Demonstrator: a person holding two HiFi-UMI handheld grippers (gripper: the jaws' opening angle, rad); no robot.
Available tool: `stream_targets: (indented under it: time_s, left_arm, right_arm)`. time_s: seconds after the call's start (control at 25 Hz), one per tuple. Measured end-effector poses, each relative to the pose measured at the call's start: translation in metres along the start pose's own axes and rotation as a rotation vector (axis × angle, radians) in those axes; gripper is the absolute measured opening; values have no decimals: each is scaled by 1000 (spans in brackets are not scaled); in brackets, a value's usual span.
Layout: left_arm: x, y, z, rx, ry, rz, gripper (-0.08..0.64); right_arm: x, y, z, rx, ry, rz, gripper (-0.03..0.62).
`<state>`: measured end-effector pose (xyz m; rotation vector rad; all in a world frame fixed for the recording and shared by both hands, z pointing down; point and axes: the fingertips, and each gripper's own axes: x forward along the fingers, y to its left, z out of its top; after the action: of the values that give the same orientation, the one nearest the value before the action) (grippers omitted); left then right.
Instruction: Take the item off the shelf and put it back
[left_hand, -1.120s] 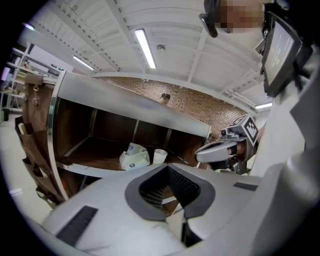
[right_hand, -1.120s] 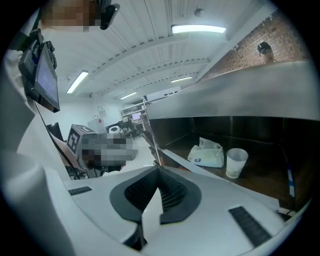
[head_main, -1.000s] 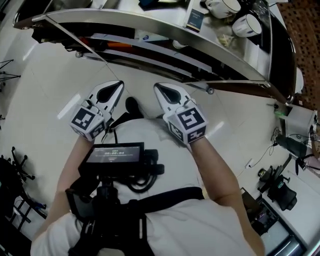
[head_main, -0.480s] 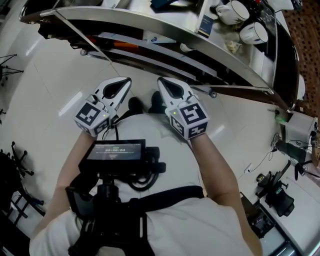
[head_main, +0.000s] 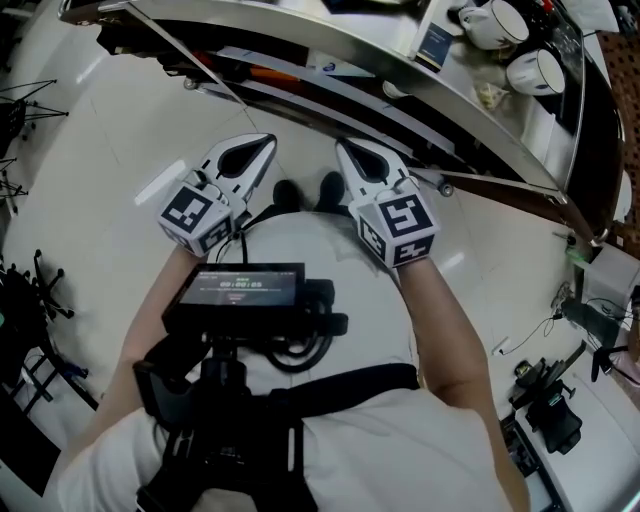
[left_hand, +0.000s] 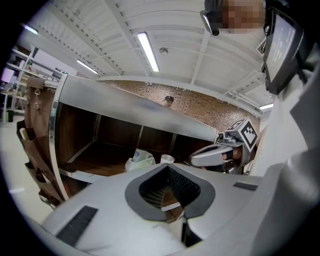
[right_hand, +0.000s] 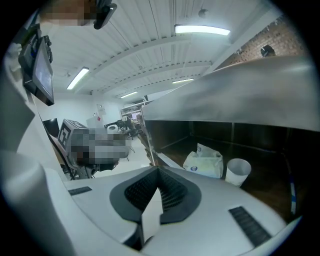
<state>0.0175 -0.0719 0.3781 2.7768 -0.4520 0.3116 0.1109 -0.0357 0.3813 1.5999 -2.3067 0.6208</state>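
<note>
In the head view, the left gripper (head_main: 265, 146) and the right gripper (head_main: 345, 151) are sitting side by side in the middle of the frame. Both are pointing towards the metal shelf (head_main: 350, 50) that curves across the top. They are well short of it, probably because the person is only lining up for a reach. Two mugs (head_main: 535, 70) are standing on the shelf's top at the upper right.

In the left gripper view, the left gripper (left_hand: 167, 166) is showing its jaws pressed together with nothing between them. Beyond them, at the centre of the frame, a white bag (left_hand: 140, 160) and a paper cup (left_hand: 167, 159) are resting on a lower wooden board of the shelf (left_hand: 125, 105). The two are just beside each other.

In the right gripper view, the right gripper (right_hand: 158, 170) is likewise keeping its jaws closed and empty. The white bag (right_hand: 205, 162) and paper cup (right_hand: 237, 171) are sitting right of centre under the shelf (right_hand: 240, 100) top, apart from the jaws. One of these is likely the item to take, and neither is touched yet. The jaws will need opening before any grasp.
</note>
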Motion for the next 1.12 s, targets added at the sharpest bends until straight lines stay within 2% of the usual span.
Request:
stream_targets:
  time_s: [0.32,0.48,0.6,0.64,0.72,0.84,0.96,1.04,1.12]
  left_arm:
    - [16,-5,-4,5,1,21,0]
    - [27,-17,-10,-12,28,0,0]
    - [31,-20,-6,-47,19,10,0]
    - [32,-20,-6,-57,15,15,0]
    - [35,-21,-11,-61,12,15,0]
    - [37,-20,-21,-59,11,11,0]
    - [36,-14,-27,-78,6,36,0]
    - [34,-14,-34,-86,8,55,0]
    - [32,-13,-38,-92,12,71,0]
  right_arm:
    - [-1,-8,-3,-30,7,25,6]
    - [-7,-25,-9,-64,24,-43,6]
    - [-4,-46,-3,-233,42,-114,12]
    - [-2,-54,-4,-313,68,-138,16]
    - [3,-74,-9,-455,135,-187,65]
    - [12,-107,-16,-610,227,-275,77]
    - [23,-135,-19,-734,328,-336,94]
    - [27,-148,-26,-791,415,-348,130]
    - [32,-158,-35,-833,488,-350,137]
